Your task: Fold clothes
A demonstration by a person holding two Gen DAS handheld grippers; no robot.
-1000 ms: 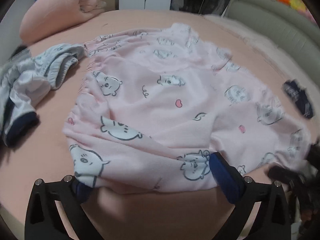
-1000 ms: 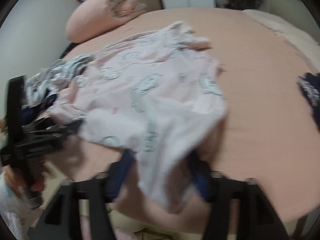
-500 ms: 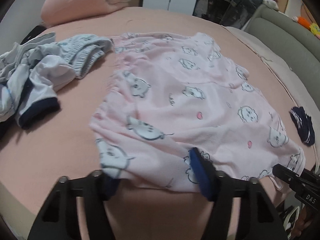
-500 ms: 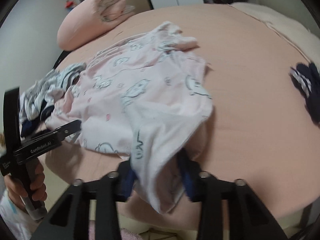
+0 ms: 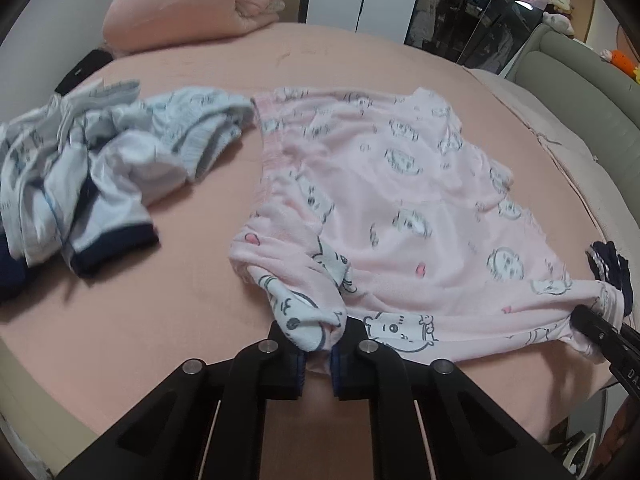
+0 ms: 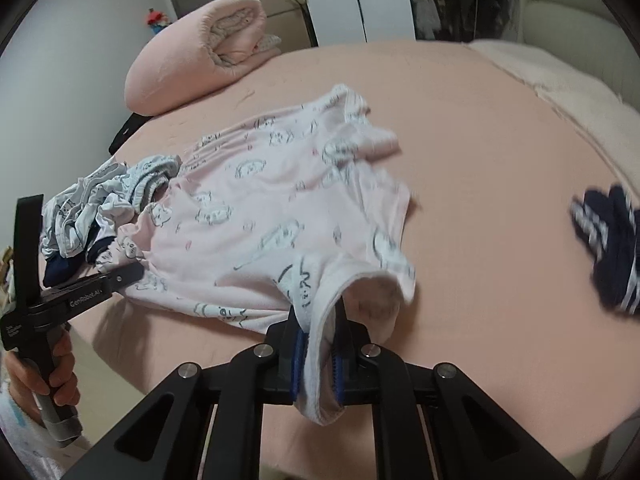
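Fingers [image 5: 298, 364] pinching pink pajama top [image 5: 400, 200]

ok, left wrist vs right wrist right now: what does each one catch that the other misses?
Left wrist only: the grey sofa with an orange toy at far right, and the left gripper shut on a bunched corner of the pink pyjama garment.

Right wrist only: the person's hand around the left gripper's handle, and the right gripper clamped on a white-edged hem.

Both: the pink garment spread on the bed, the white-and-navy clothes pile, the rolled pink blanket, the dark striped item.
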